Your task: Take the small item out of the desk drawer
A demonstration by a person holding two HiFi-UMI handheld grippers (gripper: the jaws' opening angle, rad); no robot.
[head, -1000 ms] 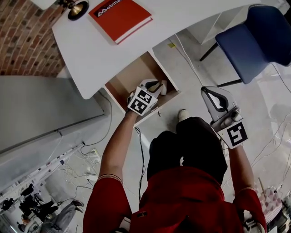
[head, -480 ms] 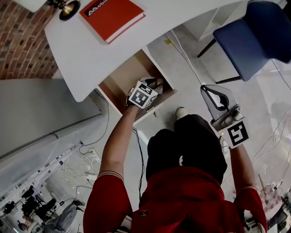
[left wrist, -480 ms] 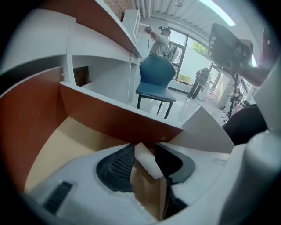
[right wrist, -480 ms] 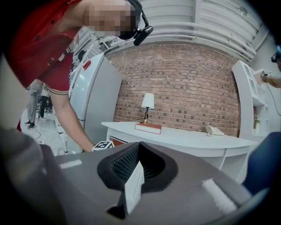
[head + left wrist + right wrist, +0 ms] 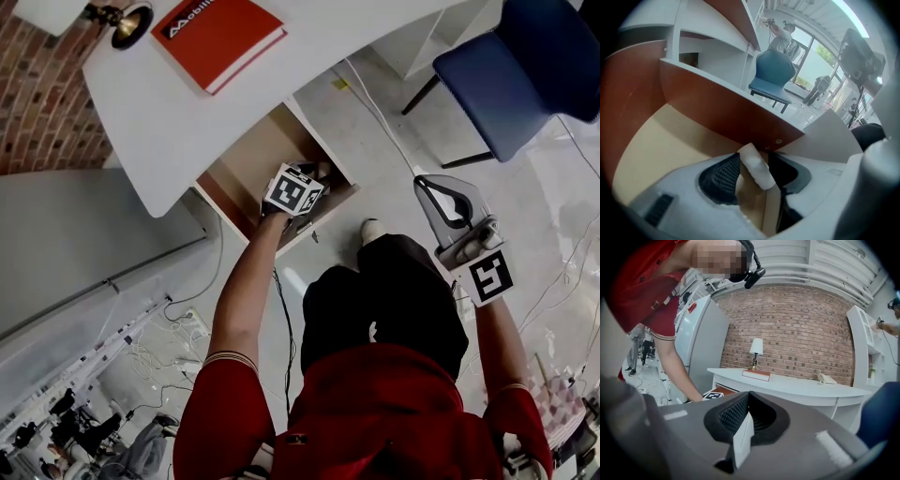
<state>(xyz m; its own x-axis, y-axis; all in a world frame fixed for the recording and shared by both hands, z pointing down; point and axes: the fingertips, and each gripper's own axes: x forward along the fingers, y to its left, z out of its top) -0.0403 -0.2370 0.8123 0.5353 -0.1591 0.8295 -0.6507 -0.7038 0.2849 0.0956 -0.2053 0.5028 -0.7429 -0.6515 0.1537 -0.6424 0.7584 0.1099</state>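
Observation:
The desk drawer [image 5: 246, 159] stands pulled out under the white desk top [image 5: 169, 112], its tan bottom [image 5: 661, 145] bare. My left gripper [image 5: 317, 174] reaches down into it at the near right corner. In the left gripper view a small white stubby item [image 5: 757, 168] stands tilted between the jaws of the left gripper [image 5: 754, 158], close to the drawer's brown front wall [image 5: 717, 108]. Those jaws have just been opening, and the pads do not press the item. My right gripper [image 5: 419, 180] hangs over the floor to the right, its jaws together and empty [image 5: 747, 394].
A red book [image 5: 217, 36] and a small lamp [image 5: 127, 23] sit on the desk top. A blue chair [image 5: 525, 75] stands at the upper right. Cables [image 5: 159, 337] lie on the floor at the left. My knees are just below the drawer.
My left gripper has sunk deeper into the drawer and rolled a little, so its marker cube now covers most of the jaws. The right gripper has hardly moved.

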